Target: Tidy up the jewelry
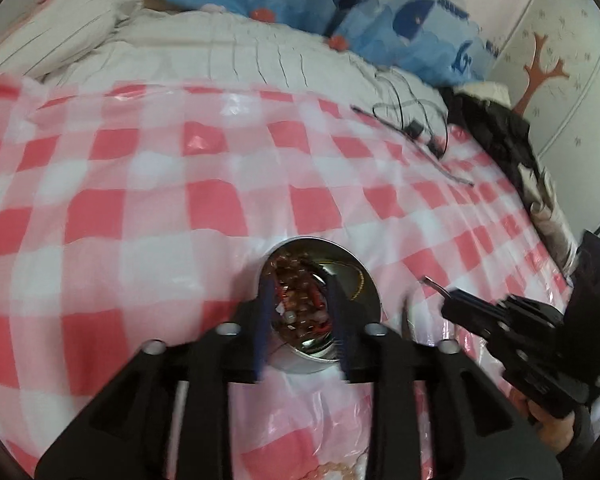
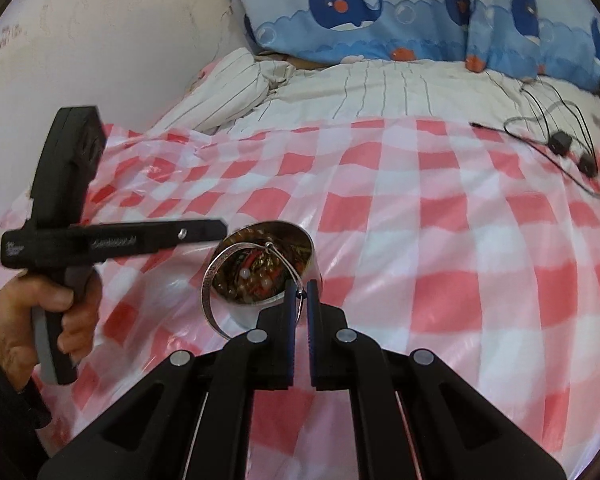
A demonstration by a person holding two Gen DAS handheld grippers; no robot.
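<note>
Right gripper [image 2: 301,294], jaws pinched on a silver bangle [image 2: 220,280] hanging just before and above the open tin [image 2: 312,248] of beads on the checked cloth [image 2: 420,240]; left gripper [image 1: 300,300], part-open and empty, over the tin.

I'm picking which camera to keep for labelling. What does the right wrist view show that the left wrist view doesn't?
Right wrist only: the right gripper shut on a silver bangle, and the hand holding the left gripper. Left wrist only: the left gripper with jaws apart above the jewelry, and a dark jacket. Both: the metal tin, checkered sheet and black cables.
</note>
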